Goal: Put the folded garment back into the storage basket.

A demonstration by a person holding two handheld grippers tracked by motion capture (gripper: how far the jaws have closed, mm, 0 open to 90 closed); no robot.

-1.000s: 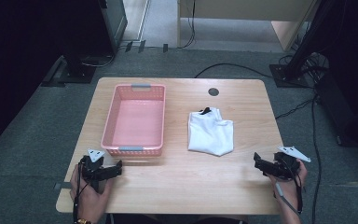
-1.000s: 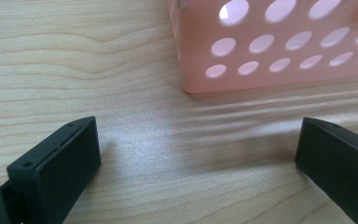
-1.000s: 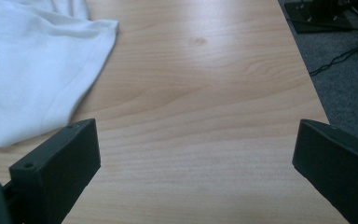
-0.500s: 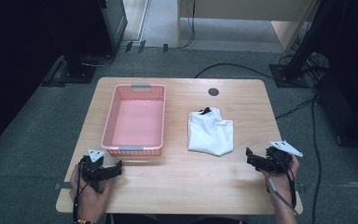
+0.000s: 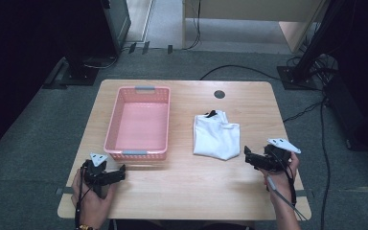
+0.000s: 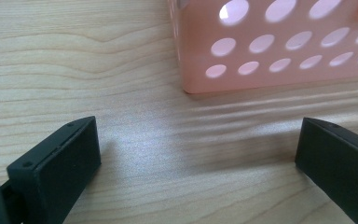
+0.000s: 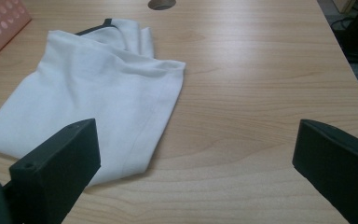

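A folded white garment [image 5: 215, 136] with black trim lies on the wooden table [image 5: 196, 191], right of centre. A pink perforated basket [image 5: 139, 122] stands empty to its left. My right gripper [image 5: 246, 156] hovers just off the garment's near right corner, open and empty. In the right gripper view, the garment [image 7: 98, 88] lies ahead and to the left of the wide-set jaws of my right gripper [image 7: 196, 140]. My left gripper [image 5: 121, 172] rests near the basket's front left corner, open and empty. In the left gripper view, the basket's corner [image 6: 279, 46] lies just beyond my left gripper [image 6: 198, 140].
A round cable hole [image 5: 219, 94] sits near the table's far edge. Black cables [image 5: 230, 69] run across the grey floor behind the table. Dark equipment stands at the back left and right. Bare wood lies along the front of the table between my hands.
My right gripper has moved left and slightly forward, closing in on the garment's near right corner. The left gripper, the basket and the garment have stayed put.
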